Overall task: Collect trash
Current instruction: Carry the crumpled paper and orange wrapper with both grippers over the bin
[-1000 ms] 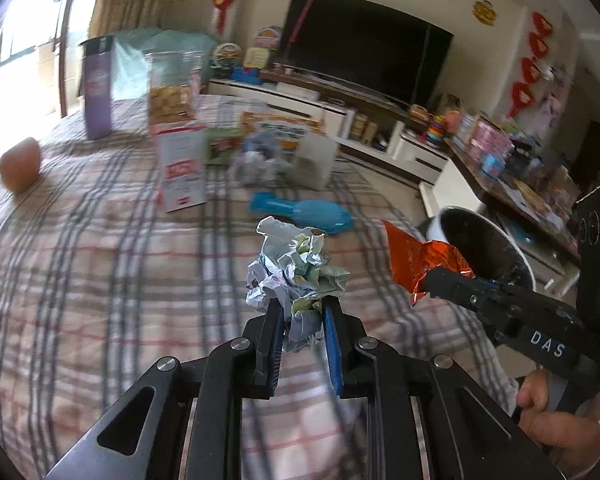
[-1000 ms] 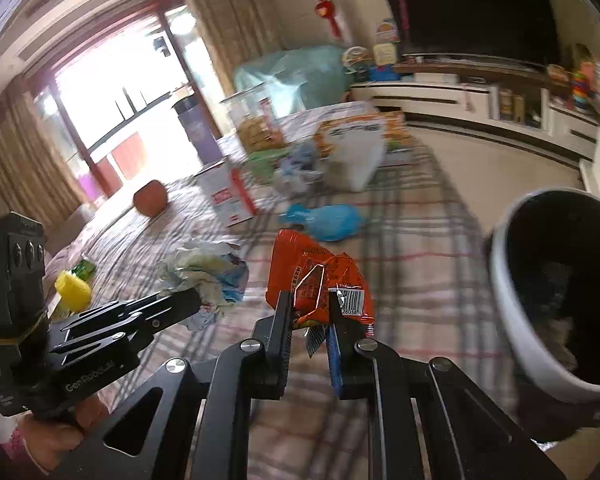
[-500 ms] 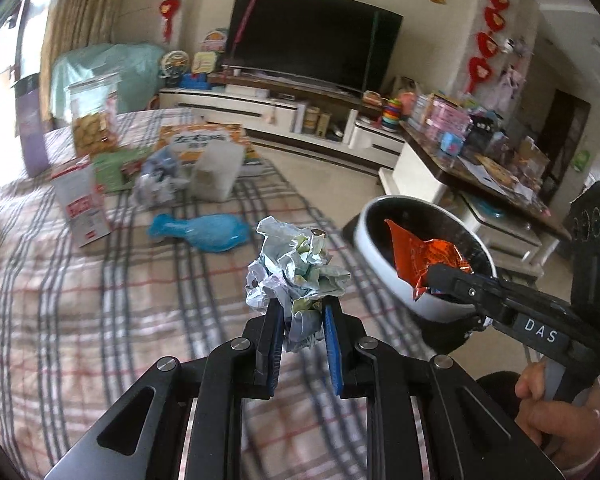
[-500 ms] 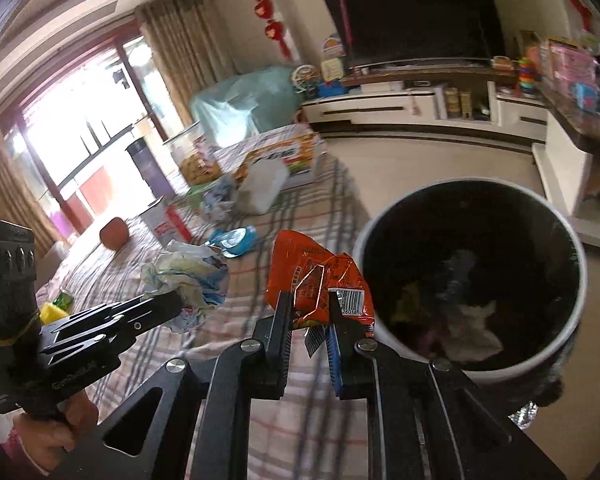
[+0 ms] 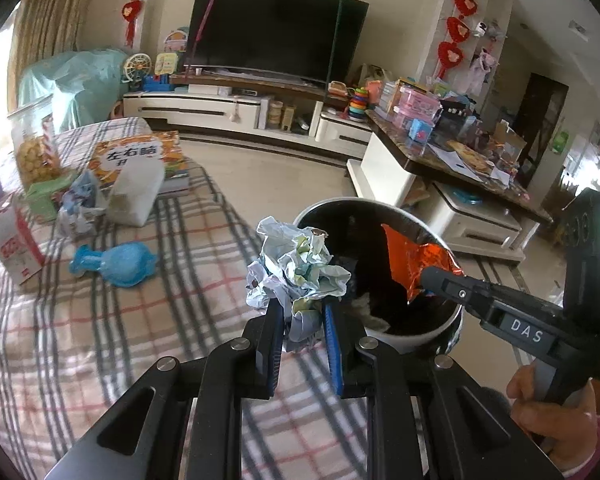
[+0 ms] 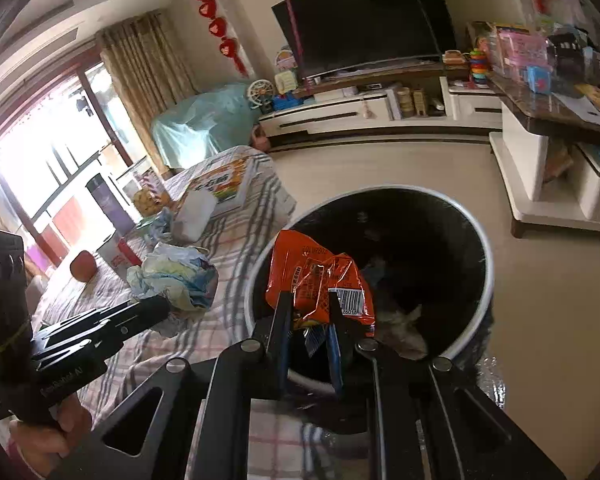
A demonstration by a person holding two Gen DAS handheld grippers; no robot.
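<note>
My left gripper [image 5: 300, 312] is shut on a crumpled ball of pale paper [image 5: 296, 268], held over the edge of the plaid-covered table beside the trash bin [image 5: 432, 330]. My right gripper [image 6: 309, 312] is shut on an orange snack wrapper [image 6: 316, 280], which hangs over the open mouth of the white-rimmed, black-lined bin [image 6: 476, 228]. Trash lies at the bottom of the bin. The right gripper [image 5: 424, 280] with its wrapper [image 5: 412, 260] also shows in the left wrist view, and the left gripper [image 6: 162, 306] with its paper ball [image 6: 176, 272] shows in the right wrist view.
On the plaid table [image 5: 100, 340] lie a blue crumpled bag [image 5: 120, 262], a white pouch [image 5: 136, 192], a red-and-white carton [image 5: 8, 240], a cookie jar [image 5: 34, 148] and a picture book [image 5: 140, 156]. A TV stand [image 5: 236, 116] lines the far wall; a cluttered counter [image 5: 460, 152] stands right.
Both grippers have swung right, from over the table towards the bin. The wrapper has gone from beside the bin to over its mouth, and the paper ball is now at the bin's rim.
</note>
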